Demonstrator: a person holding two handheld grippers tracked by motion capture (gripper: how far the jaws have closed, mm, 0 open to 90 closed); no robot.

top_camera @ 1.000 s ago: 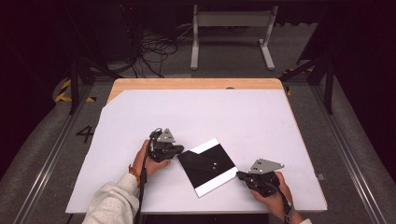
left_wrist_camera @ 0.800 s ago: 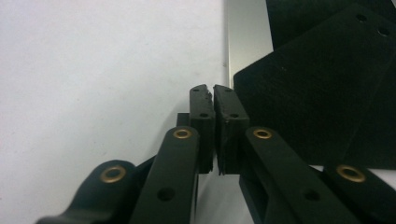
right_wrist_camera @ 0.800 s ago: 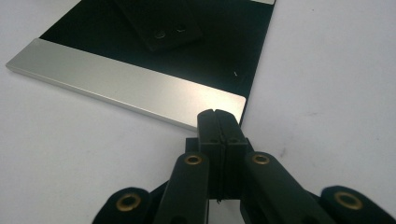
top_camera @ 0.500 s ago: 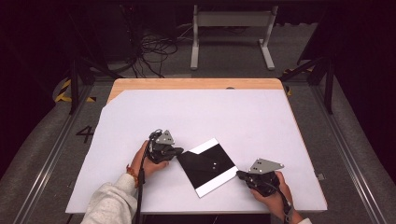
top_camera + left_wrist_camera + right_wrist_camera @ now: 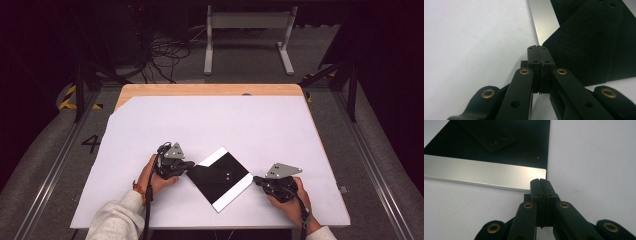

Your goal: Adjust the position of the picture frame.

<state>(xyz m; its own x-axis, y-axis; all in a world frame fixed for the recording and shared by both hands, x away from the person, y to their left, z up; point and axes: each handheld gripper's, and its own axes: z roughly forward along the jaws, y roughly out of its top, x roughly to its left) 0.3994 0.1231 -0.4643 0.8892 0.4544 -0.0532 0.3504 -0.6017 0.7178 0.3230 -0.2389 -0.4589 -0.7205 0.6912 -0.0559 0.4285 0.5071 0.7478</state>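
Note:
A flat black square plate (image 5: 220,175) with silver strips along two opposite edges lies turned like a diamond on the white table top (image 5: 225,125). My left gripper (image 5: 189,166) lies shut at the plate's left corner; in the left gripper view its closed tips (image 5: 538,48) sit right at the black plate (image 5: 586,45), beside the silver strip (image 5: 544,22). My right gripper (image 5: 256,181) rests shut at the plate's right corner; its closed tips (image 5: 541,181) meet the end of the silver strip (image 5: 481,175). Nothing is between either pair of jaws.
A small black bracket (image 5: 491,135) with two screw holes sits on the plate's middle. A wooden table edge (image 5: 210,90) runs along the back. Beyond it, cables (image 5: 165,50) and a metal stand (image 5: 247,20) are on the floor.

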